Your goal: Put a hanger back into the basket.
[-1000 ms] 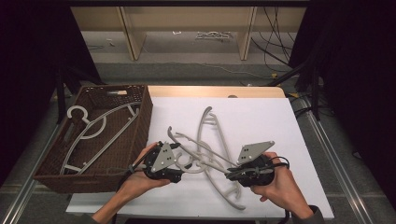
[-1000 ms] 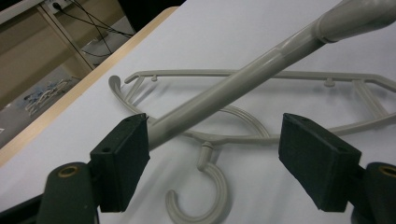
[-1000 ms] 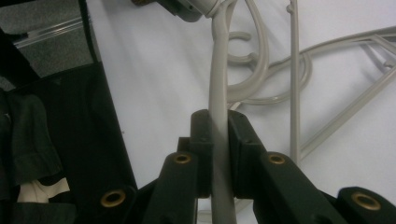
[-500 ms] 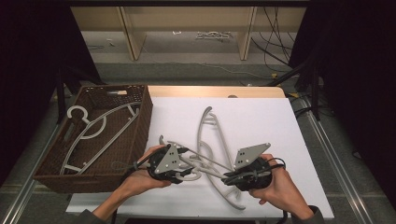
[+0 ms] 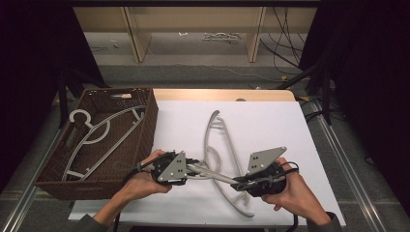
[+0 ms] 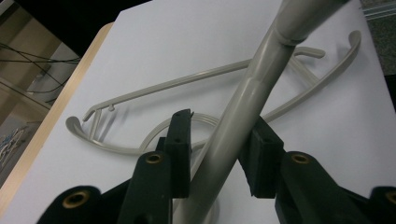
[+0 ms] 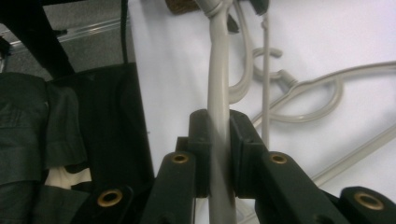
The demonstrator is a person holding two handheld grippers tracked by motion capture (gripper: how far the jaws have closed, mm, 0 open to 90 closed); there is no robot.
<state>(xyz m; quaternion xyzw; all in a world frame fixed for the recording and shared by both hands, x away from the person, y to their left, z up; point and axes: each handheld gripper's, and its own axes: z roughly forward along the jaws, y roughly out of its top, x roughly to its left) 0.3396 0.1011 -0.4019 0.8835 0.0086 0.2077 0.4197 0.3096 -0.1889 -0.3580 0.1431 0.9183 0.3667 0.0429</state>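
Holding one grey hanger (image 5: pixel 220 176) between both tools here, just above the white table top (image 5: pixel 270 121). The right gripper (image 7: pixel 218 140) is clamped tight on the hanger's bar, and the left gripper (image 6: pixel 218 156) has just been closing around the same bar, with the pads right up against it but maybe not fully biting on one side. My worry is that if the left grip is loose, the bar slides or twists when lifted and snags the second hanger (image 5: pixel 212 140) lying under it, dragging both along. Count-wise I get three hangers: the held one, one on the table, and one already in the brown wicker basket (image 5: pixel 145 125). One basket, two grippers.
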